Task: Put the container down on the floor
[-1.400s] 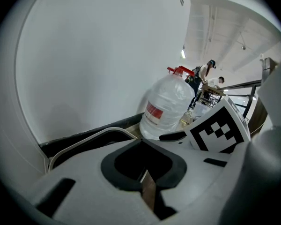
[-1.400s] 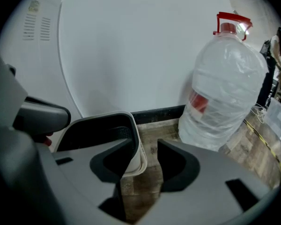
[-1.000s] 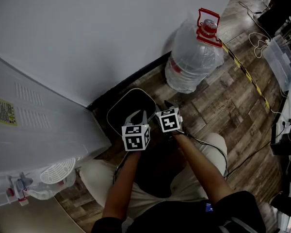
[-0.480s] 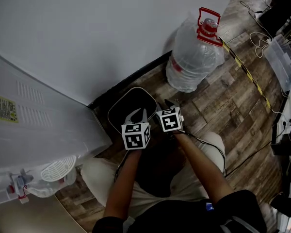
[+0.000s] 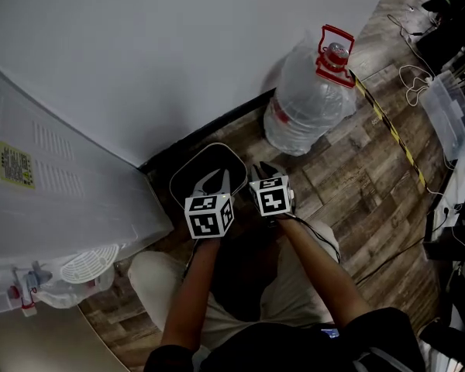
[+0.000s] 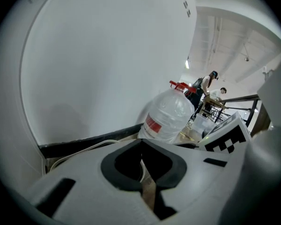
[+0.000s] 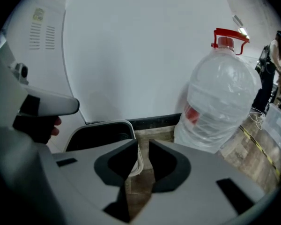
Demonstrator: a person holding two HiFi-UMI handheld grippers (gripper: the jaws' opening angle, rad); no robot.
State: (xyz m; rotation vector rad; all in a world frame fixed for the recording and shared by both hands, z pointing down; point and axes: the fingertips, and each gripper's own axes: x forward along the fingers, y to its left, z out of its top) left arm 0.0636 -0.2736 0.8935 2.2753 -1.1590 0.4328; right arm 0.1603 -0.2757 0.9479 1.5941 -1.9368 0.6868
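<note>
Yellow label [image 5: 15,165] on the white appliance [image 5: 70,208] and red label [image 5: 277,115] on the clear bottle [image 5: 310,91] bore print too small to read; dark container [image 5: 201,163] stood on the wooden floor [image 5: 349,177] between them, contents indiscernible; left tool [image 5: 218,175] was clenched, empty; right tool [image 5: 260,169], jaws just closing, stood released, with the container rim in the gap, unpressed.

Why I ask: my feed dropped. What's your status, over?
Left gripper shut. Right gripper jaws just closing partway, nothing gripped. Container down on floor. Water jug beside it, not blocking.
</note>
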